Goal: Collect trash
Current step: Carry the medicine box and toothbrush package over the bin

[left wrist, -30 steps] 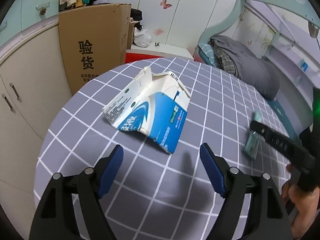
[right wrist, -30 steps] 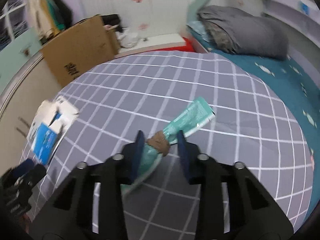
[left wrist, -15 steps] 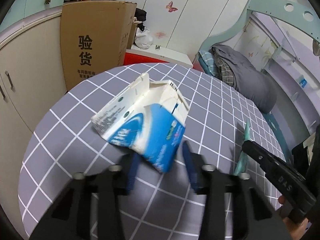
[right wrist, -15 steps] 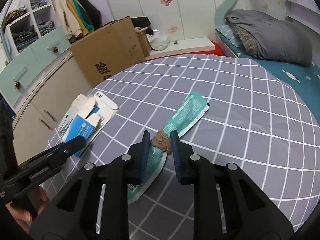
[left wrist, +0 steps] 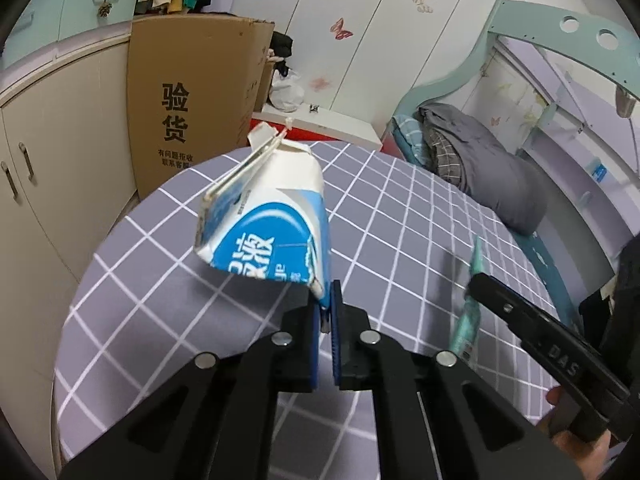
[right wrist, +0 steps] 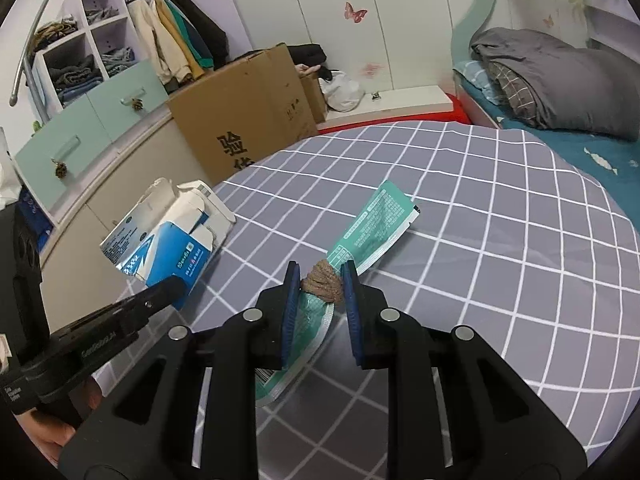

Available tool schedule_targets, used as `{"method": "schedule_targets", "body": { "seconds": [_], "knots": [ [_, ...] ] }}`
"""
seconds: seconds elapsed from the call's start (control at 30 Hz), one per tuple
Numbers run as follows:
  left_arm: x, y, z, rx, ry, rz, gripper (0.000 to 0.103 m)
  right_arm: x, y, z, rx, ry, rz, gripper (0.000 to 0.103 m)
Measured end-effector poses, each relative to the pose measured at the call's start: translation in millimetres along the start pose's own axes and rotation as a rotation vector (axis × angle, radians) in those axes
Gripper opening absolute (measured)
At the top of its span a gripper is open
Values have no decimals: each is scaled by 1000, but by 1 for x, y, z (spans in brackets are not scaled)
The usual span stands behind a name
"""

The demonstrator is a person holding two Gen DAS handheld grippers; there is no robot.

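Note:
My left gripper (left wrist: 327, 312) is shut on a corner of a crumpled blue and white carton (left wrist: 268, 220) and holds it lifted above the round table. The carton also shows in the right wrist view (right wrist: 168, 236). My right gripper (right wrist: 322, 292) is shut on a green wrapper (right wrist: 376, 220) tied with a brown knot (right wrist: 324, 286) and holds it over the table. The wrapper shows in the left wrist view (left wrist: 468, 312) beside the right gripper's finger (left wrist: 520, 316).
The round table has a grey cloth with white grid lines (right wrist: 500, 240). A tall cardboard box (left wrist: 188, 96) stands behind it by beige cabinets (left wrist: 52, 152). A bed with a grey blanket (right wrist: 560, 80) lies to the right.
My left gripper closed on the carton's corner and lifted it off the table. My right gripper keeps its hold on the wrapper and has raised it a little.

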State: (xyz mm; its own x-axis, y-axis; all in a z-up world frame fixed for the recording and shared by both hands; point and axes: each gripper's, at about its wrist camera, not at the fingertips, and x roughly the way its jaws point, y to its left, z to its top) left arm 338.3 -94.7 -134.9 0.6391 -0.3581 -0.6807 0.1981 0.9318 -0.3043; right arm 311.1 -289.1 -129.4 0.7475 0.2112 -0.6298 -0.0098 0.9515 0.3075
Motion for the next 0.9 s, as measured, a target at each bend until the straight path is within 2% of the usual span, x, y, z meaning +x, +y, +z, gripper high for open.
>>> {"method": "schedule_targets", "body": {
  "seconds": [0.1,0.5,0.73,0.9],
  "knots": [
    [-20,3,-3,30,-24,2,4,-6,13,-5,-19,-12,0,22],
    [-95,49,-21,54,-134,22,4,-10,98,-25,-87,27,118,22],
    [-122,101,-29,-12,-158,23,4,-6,154,-36,-141,56,181,22],
    [-145,148,-36,-79,-189,64,4,1,201,-43,-196,73,231,22]
  ]
}}
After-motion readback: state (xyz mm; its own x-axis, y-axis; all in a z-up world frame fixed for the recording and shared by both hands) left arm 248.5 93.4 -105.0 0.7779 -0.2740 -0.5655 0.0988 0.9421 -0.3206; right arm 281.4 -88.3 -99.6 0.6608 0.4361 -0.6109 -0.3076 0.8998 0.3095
